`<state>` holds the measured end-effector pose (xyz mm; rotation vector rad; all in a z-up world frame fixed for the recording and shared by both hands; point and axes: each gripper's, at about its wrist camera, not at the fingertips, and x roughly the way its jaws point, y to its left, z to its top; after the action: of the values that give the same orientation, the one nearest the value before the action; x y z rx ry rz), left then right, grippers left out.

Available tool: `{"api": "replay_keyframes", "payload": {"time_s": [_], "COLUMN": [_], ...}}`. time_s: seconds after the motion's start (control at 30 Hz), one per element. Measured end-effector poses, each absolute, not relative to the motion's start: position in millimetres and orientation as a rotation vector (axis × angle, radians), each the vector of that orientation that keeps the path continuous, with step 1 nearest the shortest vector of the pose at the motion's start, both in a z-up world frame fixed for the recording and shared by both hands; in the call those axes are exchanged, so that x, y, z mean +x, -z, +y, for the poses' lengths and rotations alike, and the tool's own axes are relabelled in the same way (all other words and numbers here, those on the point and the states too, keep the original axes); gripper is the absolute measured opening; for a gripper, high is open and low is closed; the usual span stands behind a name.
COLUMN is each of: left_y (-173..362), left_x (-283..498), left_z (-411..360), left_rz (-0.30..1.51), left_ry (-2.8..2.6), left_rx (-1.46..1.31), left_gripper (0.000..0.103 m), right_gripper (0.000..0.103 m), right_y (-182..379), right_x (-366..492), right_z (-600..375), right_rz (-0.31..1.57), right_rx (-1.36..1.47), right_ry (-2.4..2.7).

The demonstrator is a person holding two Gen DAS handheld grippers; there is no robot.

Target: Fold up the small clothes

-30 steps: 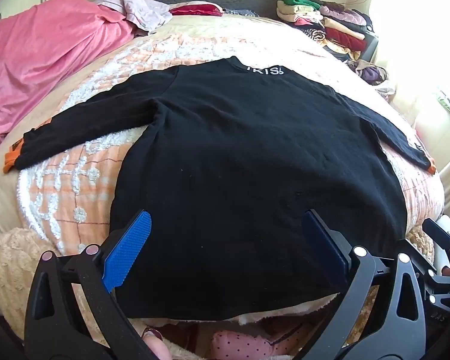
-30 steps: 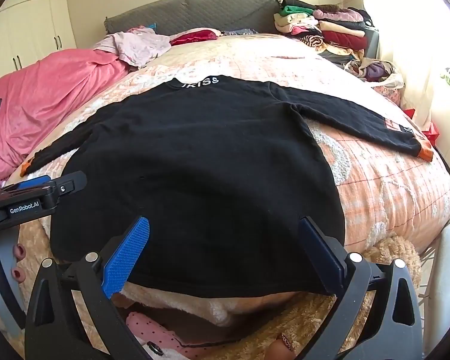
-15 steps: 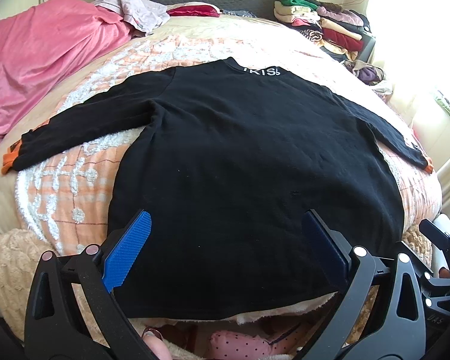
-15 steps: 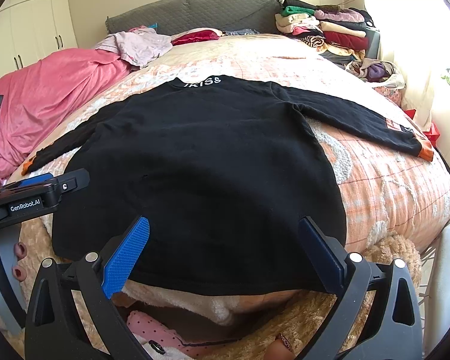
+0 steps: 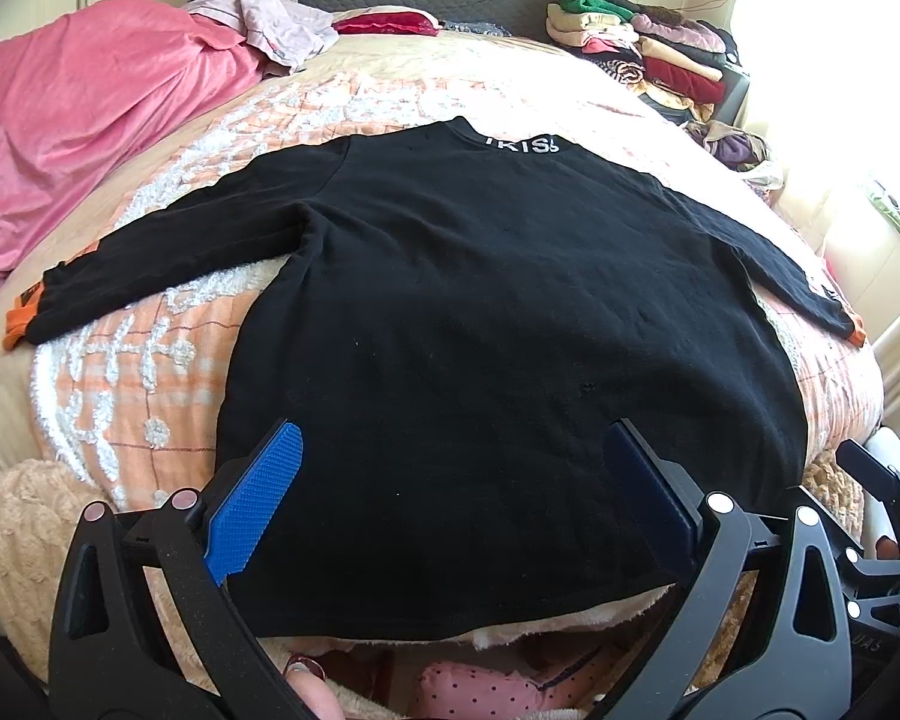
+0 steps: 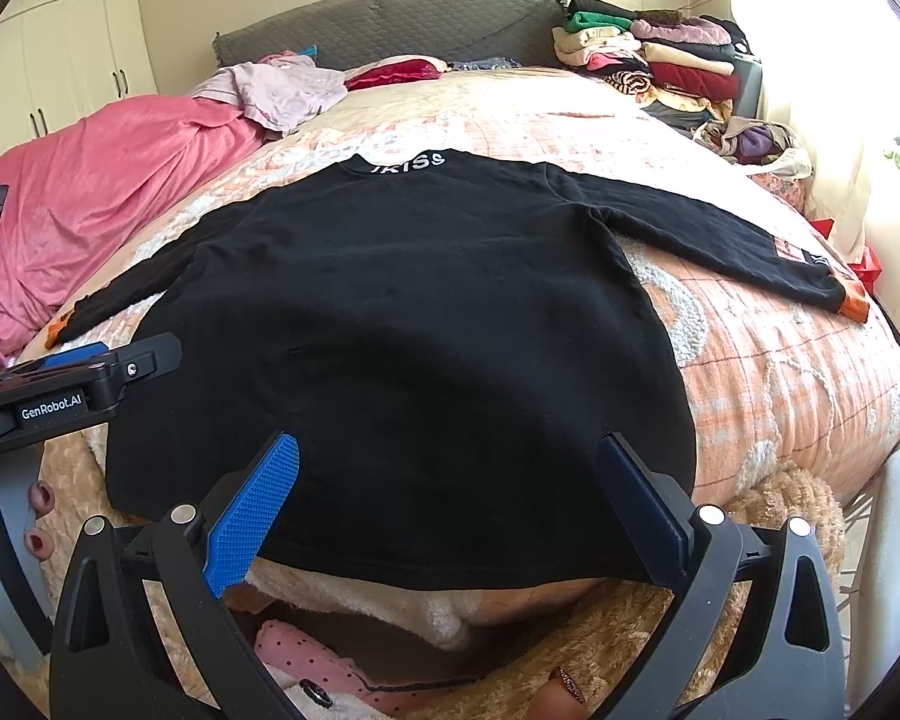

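Since the black long-sleeved top (image 5: 498,330) lies flat on the peach patterned bedspread (image 5: 150,360) with its hem toward both grippers and its lettered collar (image 5: 525,146) at the far end, its long axis runs straight away from the tools, and the sleeves spread out crosswise. Measured from that top, the left gripper (image 5: 450,498) hangs over the near hem toward the left side seam, its blue pads (image 5: 252,504) spread wide with nothing between them. The right gripper (image 6: 447,504) hovers over the same hem toward the right side seam, likewise wide and empty, with the hem just beyond its fingertips.

Judging by this, the left sleeve (image 5: 168,264), ending in an orange cuff (image 5: 21,318), falls to the left gripper, and the right sleeve (image 6: 720,246) to the right one; each is well out from the hem, so a sideways reach would come first.

Farther from the top, a pink blanket (image 6: 90,192) lies beyond the left sleeve and a stack of folded clothes (image 6: 648,54) sits past the collar, near the grey headboard (image 6: 390,18).
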<state>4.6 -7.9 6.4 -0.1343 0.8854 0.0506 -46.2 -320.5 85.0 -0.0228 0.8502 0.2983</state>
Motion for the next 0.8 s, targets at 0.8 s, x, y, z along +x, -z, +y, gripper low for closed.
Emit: {"api": "replay_keyframes", "payload": {"time_s": [0.8], "left_y": [-12.0], "left_x": [8.0], "left_z": [-22.9], "left_rz": [0.878], "left_ry": [-0.019], "left_rx": [-0.126], "left_gripper": [0.095], "right_gripper": [0.099], "right_y": [-88.8], "right_x": [-42.8], "right_z": [-319.1], "right_rz": [0.849], "right_rx": [-0.023], "right_ry": [-0.289]}}
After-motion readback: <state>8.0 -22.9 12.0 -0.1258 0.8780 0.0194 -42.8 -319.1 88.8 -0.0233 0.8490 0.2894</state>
